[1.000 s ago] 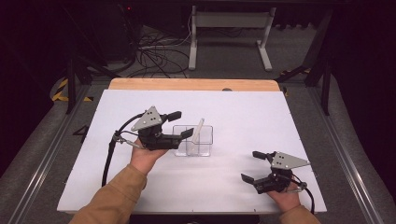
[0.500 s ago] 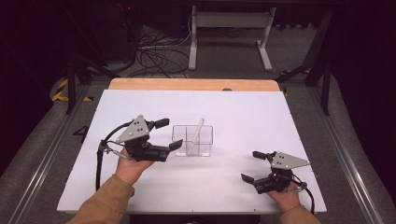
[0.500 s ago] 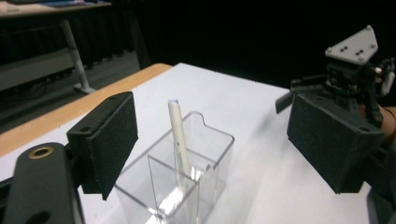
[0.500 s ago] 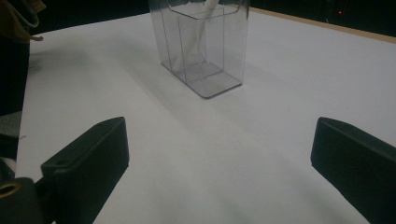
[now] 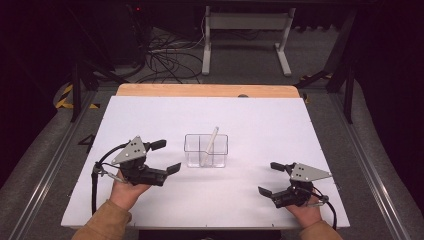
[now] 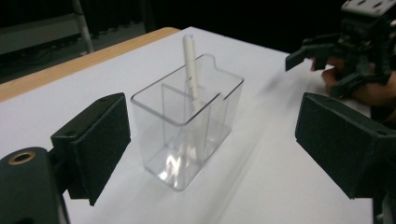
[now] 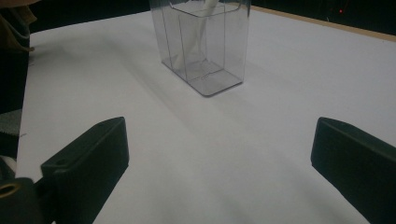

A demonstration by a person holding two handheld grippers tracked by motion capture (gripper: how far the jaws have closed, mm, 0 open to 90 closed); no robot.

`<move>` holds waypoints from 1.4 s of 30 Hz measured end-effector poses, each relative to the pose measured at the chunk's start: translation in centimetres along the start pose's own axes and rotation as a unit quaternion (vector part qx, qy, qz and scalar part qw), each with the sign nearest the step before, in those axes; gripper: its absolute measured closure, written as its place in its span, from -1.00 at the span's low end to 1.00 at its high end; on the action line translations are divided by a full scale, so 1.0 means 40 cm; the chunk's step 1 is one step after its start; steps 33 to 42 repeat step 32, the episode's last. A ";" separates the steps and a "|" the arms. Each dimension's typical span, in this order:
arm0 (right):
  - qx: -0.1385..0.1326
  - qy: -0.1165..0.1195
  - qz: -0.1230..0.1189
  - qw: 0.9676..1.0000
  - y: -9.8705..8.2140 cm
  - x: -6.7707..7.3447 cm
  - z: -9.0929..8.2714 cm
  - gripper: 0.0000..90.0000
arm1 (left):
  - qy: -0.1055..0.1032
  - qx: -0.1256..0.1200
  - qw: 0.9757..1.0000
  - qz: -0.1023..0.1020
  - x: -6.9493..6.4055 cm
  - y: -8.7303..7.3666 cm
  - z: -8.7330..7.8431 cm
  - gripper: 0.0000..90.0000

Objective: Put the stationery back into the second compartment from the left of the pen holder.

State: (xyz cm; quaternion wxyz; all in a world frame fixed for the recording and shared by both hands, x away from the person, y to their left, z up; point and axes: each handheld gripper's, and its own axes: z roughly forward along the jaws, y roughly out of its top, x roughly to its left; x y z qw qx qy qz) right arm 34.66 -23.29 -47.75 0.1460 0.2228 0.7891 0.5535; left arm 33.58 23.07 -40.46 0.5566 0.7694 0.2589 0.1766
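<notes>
While white stick (image 5: 211,142) leans in clear holder (image 5: 205,150) | left hand-held gripper (image 5: 166,156) beside (gaping)

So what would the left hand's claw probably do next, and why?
Probably draw back a bit more and rest on the table. The left gripper has just been opening, with nothing between its jaws, and it sits apart from the clear box, where the white stick already leans in one compartment. The right gripper rests open on the table.

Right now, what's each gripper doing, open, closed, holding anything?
Left gripper: open, jaws have just been opening, nothing between them.
Right gripper: open, holding nothing.
</notes>
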 end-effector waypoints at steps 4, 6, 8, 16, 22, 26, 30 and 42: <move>0.000 -0.001 0.000 1.000 0.000 0.000 0.000 -0.89 | 0.004 0.006 1.000 0.002 0.011 -0.033 -0.007 -0.75; 0.000 -0.001 -0.002 1.000 0.000 0.000 0.001 -0.90 | 0.003 0.010 1.000 0.002 0.012 -0.048 -0.011 -0.75; 0.001 -0.002 -0.002 1.000 -0.001 0.000 0.001 -0.90 | 0.000 0.013 1.000 -0.002 0.014 -0.064 -0.012 -0.75; 0.002 -0.002 -0.003 1.000 -0.001 0.000 0.000 -0.90 | -0.003 0.019 1.000 -0.023 0.017 -0.127 -0.014 -0.78; 0.001 -0.001 -0.004 1.000 -0.001 0.000 0.000 -0.90 | 0.000 0.026 1.000 -0.013 0.012 -0.180 -0.024 -0.80; 0.000 0.001 -0.003 1.000 0.000 0.001 -0.001 -0.90 | 0.001 0.023 1.000 -0.019 0.009 -0.220 -0.033 -0.84; 0.000 0.002 -0.004 1.000 0.000 0.001 -0.001 -0.90 | -0.005 0.016 0.999 -0.036 0.010 -0.233 -0.039 -0.86; -0.001 0.002 -0.004 1.000 0.000 0.001 -0.001 -0.90 | -0.005 0.012 0.999 -0.043 0.012 -0.231 -0.041 -0.87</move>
